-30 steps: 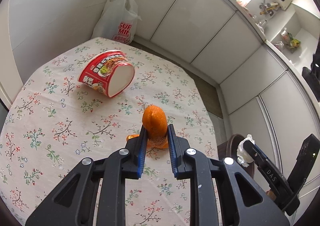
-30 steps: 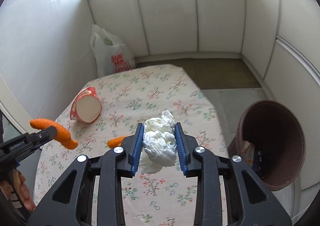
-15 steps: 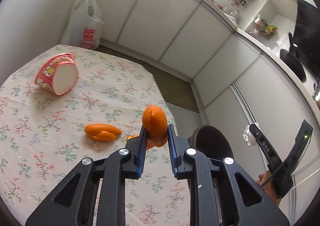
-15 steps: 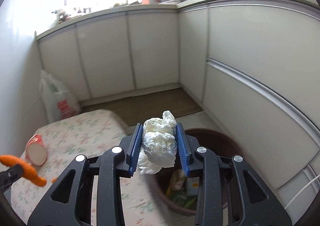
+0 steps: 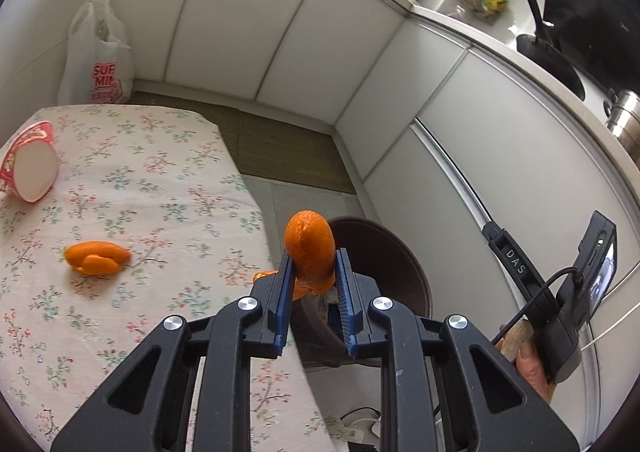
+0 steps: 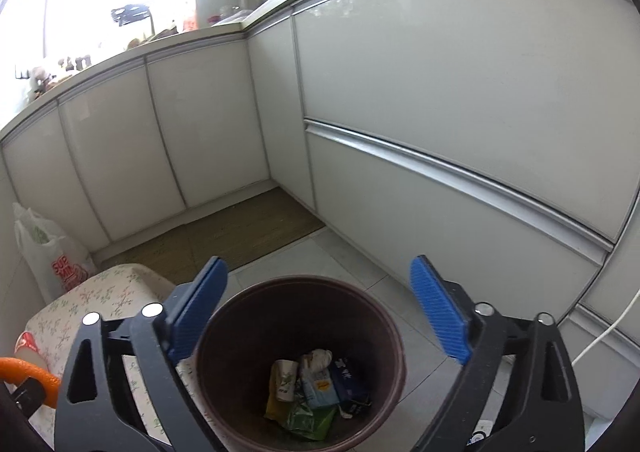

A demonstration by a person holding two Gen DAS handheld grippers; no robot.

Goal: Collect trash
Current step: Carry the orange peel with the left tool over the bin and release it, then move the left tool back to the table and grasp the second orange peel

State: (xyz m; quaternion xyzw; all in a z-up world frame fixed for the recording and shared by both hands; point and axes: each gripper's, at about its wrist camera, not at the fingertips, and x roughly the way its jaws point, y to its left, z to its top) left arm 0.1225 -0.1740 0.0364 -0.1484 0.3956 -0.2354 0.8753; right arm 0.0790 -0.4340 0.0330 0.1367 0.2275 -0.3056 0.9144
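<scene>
Waste bin, brown, on the floor beside the counter: already holds wrappers and a crumpled tissue. Right gripper hangs above its mouth, jaws just sprung wide, nothing between them. Left gripper pinches orange peel near the bin, ready for dropping. Second peel and noodle cup remain on the counter.
</scene>
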